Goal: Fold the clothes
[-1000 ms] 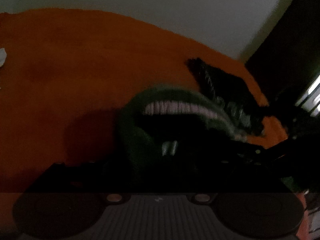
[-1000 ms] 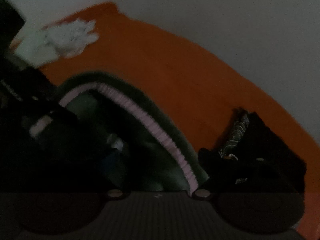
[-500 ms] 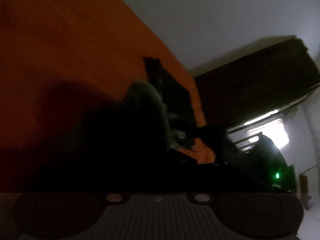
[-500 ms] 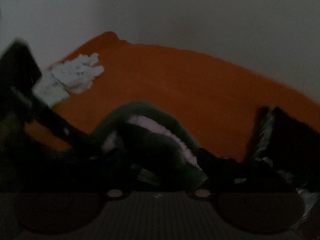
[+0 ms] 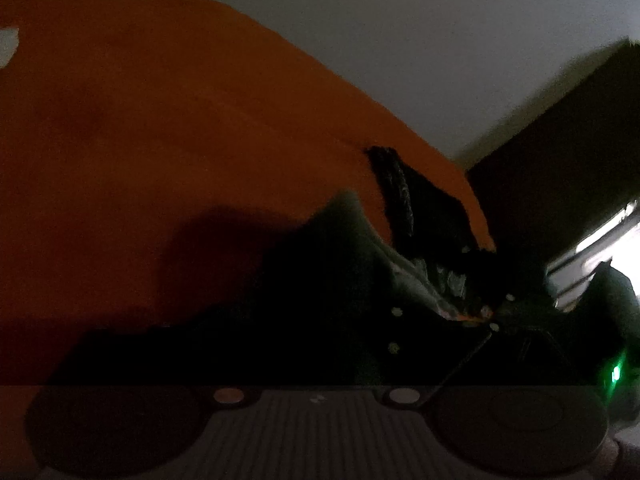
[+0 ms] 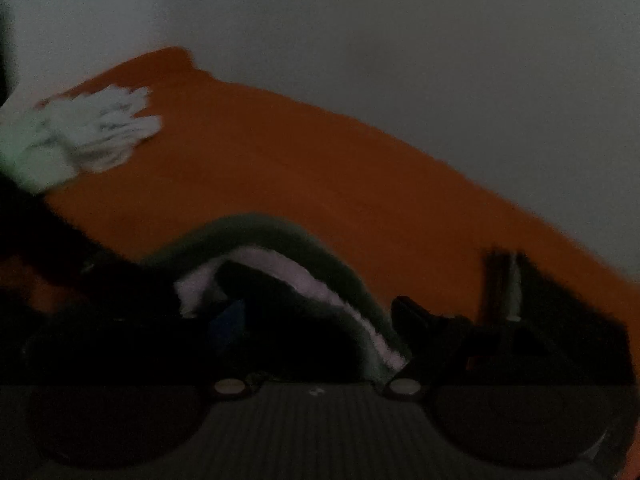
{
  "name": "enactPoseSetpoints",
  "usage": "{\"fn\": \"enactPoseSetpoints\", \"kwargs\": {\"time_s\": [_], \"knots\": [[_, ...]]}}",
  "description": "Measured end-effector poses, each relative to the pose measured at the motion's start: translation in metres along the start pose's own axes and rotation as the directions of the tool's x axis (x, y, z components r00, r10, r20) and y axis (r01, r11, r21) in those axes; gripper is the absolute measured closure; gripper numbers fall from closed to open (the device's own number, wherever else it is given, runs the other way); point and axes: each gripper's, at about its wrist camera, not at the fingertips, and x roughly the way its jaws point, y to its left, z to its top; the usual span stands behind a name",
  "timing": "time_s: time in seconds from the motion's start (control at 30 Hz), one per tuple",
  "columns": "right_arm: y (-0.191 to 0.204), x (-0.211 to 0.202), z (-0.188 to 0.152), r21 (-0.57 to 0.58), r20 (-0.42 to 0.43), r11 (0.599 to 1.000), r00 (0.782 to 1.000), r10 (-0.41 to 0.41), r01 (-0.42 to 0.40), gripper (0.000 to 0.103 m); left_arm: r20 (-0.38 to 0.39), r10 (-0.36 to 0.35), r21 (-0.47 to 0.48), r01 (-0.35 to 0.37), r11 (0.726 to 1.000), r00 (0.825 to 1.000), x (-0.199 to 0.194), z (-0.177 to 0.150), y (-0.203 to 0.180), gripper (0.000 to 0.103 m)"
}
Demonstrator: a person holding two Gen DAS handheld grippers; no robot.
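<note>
The green garment (image 6: 304, 276) is lying bunched, not folded yet, on the orange bed (image 6: 320, 184), the left gripper (image 5: 316, 344) is opening, and the right gripper (image 6: 316, 344) is closing, maybe not pinching it.

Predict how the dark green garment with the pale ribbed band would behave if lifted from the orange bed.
The dark green garment already lies humped and curved, so it would probably sag and drape, not hold shape. Its fuzzy-looking surface suggests it is unlikely to slip. The pale ribbed band may stretch under its weight.
</note>
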Motion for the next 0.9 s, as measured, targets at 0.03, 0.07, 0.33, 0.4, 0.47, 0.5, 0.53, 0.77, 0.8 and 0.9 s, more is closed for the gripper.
{"fn": "enactPoseSetpoints", "kwargs": {"time_s": [0.03, 0.07, 0.33, 0.4, 0.47, 0.5, 0.53, 0.77, 0.8, 0.9], "knots": [[-0.005, 0.001, 0.0, 0.021, -0.005, 1.0, 1.0, -0.01, 0.011, 0.025, 0.01, -0.01, -0.021, 0.01, 1.0, 1.0, 0.001, 0.0, 0.001, 0.005], [-0.01, 0.0, -0.002, 0.023, 0.0, 0.999, 0.999, -0.043, 0.043, 0.025, 0.006, -0.018, -0.025, 0.018, 1.0, 1.0, 0.003, 0.002, 0.0, 0.008], [-0.027, -0.024, -0.04, -0.335, -0.02, 0.934, 0.992, 0.125, -0.125, 0.024, -0.008, 0.129, 0.24, -0.124, 0.963, 0.992, 0.023, 0.009, -0.043, 0.004], [-0.026, -0.01, -0.044, -0.335, -0.049, 0.936, 0.994, 0.095, -0.106, 0.026, -0.034, 0.154, 0.257, -0.14, 0.956, 0.988, 0.036, 0.01, -0.041, 0.0], [-0.028, 0.008, -0.044, -0.331, -0.1, 0.937, 0.992, 0.083, -0.112, 0.034, -0.046, 0.167, 0.255, -0.15, 0.955, 0.985, 0.044, 0.006, -0.028, 0.001], [-0.029, 0.015, -0.045, -0.339, -0.115, 0.934, 0.99, 0.075, -0.111, 0.047, -0.054, 0.158, 0.211, -0.143, 0.967, 0.986, 0.048, 0.003, -0.02, 0.001], [-0.032, 0.018, -0.044, -0.346, -0.121, 0.932, 0.99, 0.071, -0.109, 0.065, -0.06, 0.101, 0.155, -0.09, 0.984, 0.993, 0.049, 0.0, -0.009, 0.007], [-0.105, -0.01, -0.026, -0.026, -0.058, 0.942, 0.942, 0.332, -0.334, 0.086, -0.129, -0.483, -0.052, 0.48, 0.876, 0.866, 0.034, 0.002, 0.023, 0.087], [-0.117, -0.018, -0.021, 0.002, -0.027, 0.929, 0.928, 0.371, -0.371, 0.086, -0.126, -0.536, -0.064, 0.533, 0.844, 0.835, 0.029, 0.005, 0.025, 0.087], [-0.133, -0.017, -0.015, 0.016, -0.051, 0.921, 0.92, 0.39, -0.389, 0.079, -0.08, -0.658, -0.13, 0.647, 0.751, 0.748, 0.023, 0.013, 0.035, 0.086]]}}
